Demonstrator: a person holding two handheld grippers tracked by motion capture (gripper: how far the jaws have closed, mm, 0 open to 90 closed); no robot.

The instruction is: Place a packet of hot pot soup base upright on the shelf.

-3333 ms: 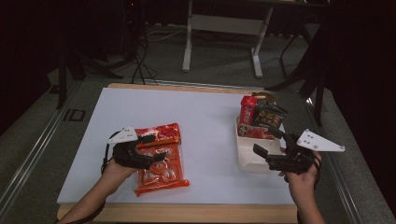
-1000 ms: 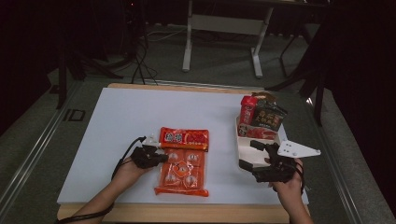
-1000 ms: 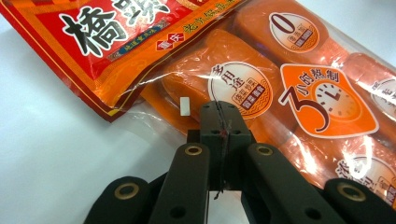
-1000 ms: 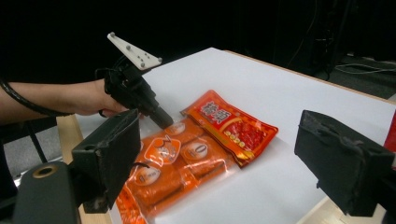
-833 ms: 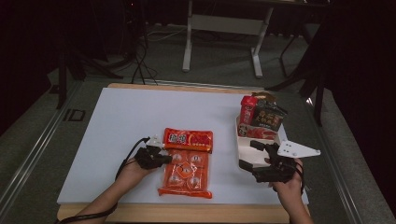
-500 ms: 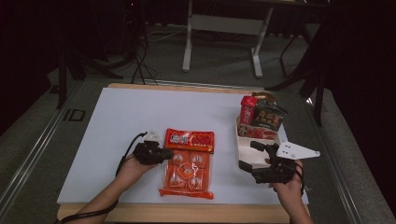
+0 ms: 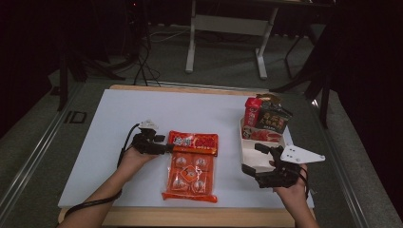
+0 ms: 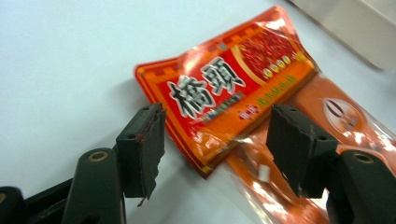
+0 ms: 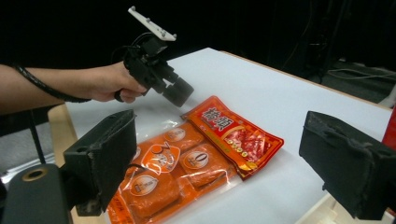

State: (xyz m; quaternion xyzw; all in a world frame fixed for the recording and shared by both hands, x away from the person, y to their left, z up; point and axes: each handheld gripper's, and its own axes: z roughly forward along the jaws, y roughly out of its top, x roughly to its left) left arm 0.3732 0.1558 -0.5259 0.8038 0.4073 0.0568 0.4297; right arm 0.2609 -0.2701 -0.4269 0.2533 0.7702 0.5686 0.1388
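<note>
We have just let go of the orange snack packet (image 7: 191, 165): the left gripper (image 8: 215, 140) has its jaws parted (they have just been opening), with the packet's red header strip (image 8: 229, 100) lying flat on the white table (image 7: 95, 142) beyond the pads, touched by neither. The packet lies near the middle of the table, towards our edge of it, header strip at the far end. The right gripper (image 9: 219, 158) hangs with its jaws wide and nothing between them, just beside the near end of the white tray (image 7: 249, 154).

The likeliest trouble, as we judge it, is the film itself. It is glossy and lies flat, so a pinch that comes in too shallow could skid off the edge or only crumple it. If the right gripper lifts by one corner, the loose contents could sag and swing the packet against the tray.

The tray already holds a red carton (image 7: 253, 114) and a dark packet (image 7: 275, 118) at its far end, which leaves only the near part free. Between packet and tray the table is bare. The left gripper's cable (image 7: 124, 142) trails back along the forearm, well away from the packet.
</note>
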